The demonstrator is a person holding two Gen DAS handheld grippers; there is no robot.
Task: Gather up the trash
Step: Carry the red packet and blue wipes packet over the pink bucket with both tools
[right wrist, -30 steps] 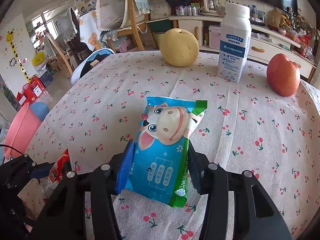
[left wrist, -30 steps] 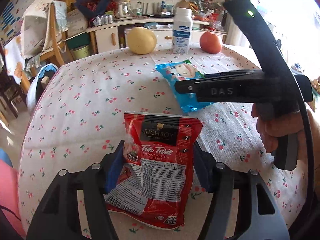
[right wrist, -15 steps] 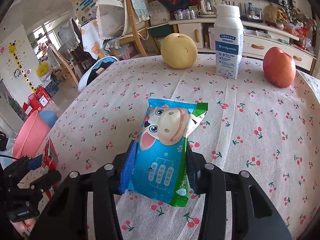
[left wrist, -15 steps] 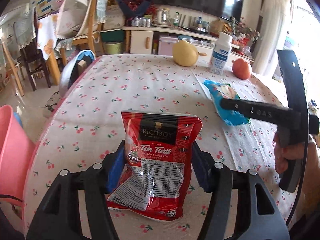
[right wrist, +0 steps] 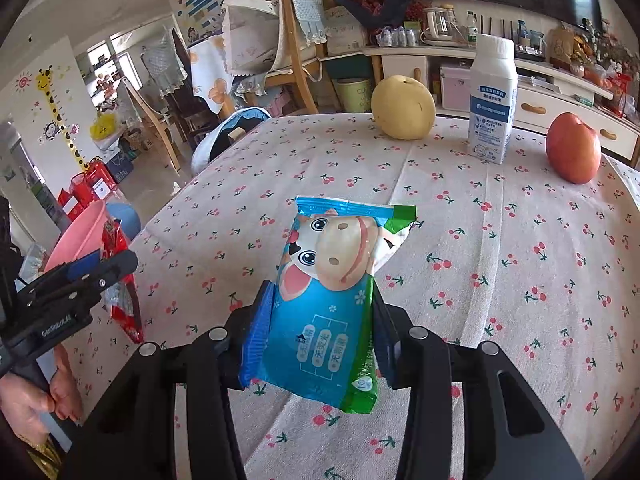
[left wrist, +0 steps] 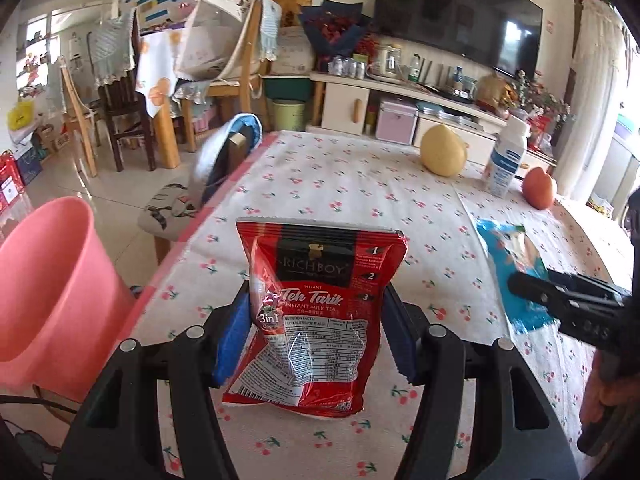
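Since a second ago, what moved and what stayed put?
Both packets were carried toward the table's left edge: the left gripper swung the red tea packet toward the pink bucket, now in view, and the right gripper followed with the blue cow packet. Both stay gripped. The pear, milk bottle and apple haven't moved.

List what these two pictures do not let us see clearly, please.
- Pink plastic bucket: left wrist view; the frame edge cuts off its left side and base.
- Red tea sachet: right wrist view; the left gripper hides most of it.
- Blue cow-print wrapper: left wrist view; the right gripper covers its near end.
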